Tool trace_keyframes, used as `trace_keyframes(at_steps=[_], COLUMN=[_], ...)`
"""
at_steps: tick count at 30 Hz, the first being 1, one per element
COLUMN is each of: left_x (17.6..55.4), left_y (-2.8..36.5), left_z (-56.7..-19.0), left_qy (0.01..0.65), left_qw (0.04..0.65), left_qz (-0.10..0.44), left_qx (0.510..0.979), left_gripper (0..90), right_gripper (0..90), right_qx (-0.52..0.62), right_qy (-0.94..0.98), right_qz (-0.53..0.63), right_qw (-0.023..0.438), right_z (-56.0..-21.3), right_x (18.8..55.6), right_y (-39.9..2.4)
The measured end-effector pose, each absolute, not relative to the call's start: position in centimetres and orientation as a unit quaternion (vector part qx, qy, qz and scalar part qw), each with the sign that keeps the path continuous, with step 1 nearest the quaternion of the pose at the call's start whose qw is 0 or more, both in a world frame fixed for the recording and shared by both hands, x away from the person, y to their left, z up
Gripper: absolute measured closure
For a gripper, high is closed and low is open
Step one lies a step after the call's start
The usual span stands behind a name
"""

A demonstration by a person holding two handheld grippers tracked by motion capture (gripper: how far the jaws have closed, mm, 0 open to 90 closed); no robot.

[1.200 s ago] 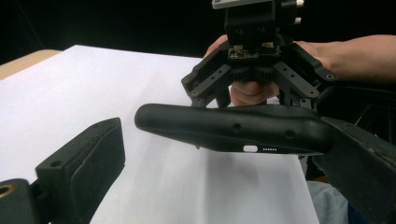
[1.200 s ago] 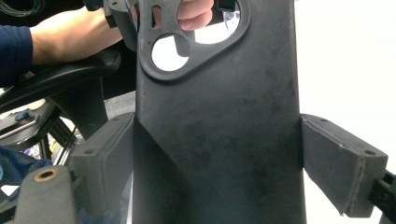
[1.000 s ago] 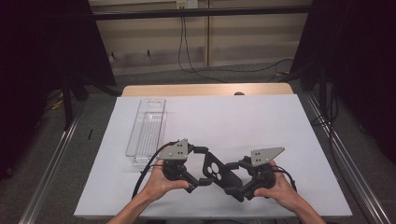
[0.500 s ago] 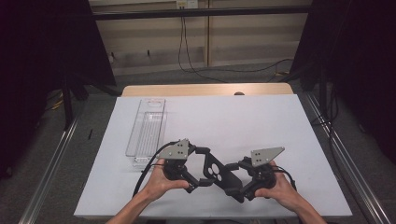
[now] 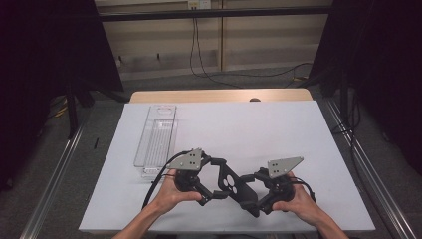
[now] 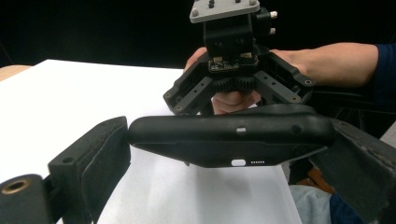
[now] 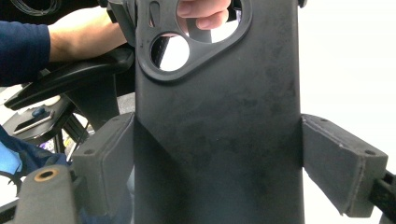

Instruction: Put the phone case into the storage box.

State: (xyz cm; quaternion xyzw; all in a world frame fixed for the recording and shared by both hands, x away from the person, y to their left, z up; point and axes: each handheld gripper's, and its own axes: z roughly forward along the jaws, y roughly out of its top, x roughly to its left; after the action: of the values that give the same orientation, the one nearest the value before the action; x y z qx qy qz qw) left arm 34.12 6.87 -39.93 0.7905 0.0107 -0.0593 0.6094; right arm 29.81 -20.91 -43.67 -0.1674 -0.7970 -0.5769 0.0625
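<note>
Now both claws clamp the black phone case [image 5: 232, 184], left claw [image 5: 215, 195] and right claw [image 5: 249, 200].

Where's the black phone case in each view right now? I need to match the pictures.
High view: black phone case low centre, between the two hand-held grippers, above the white table sheet.
Left gripper view: it lies crosswise through the middle, between the jaws.
Right gripper view: it runs upright through the centre, jaws pressing both edges.
Shared landmark: the white table sheet.
</note>
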Motion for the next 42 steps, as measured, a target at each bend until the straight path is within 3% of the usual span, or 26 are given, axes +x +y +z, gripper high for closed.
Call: trace_keyframes(at_steps=[42], left_x=[34.03], left_y=[6.53], left_z=[-39.87], left_qy=[0.0], left_qw=[0.6], left_qz=[-0.092], left_qx=[0.795], left_gripper=[12.8], right_gripper=[14.5], right_qx=[-0.153], right_qy=[-0.806], right_qz=[-0.567], right_qw=[0.079], right_z=[-43.91], right_x=[29.73], right_y=[-20.56])
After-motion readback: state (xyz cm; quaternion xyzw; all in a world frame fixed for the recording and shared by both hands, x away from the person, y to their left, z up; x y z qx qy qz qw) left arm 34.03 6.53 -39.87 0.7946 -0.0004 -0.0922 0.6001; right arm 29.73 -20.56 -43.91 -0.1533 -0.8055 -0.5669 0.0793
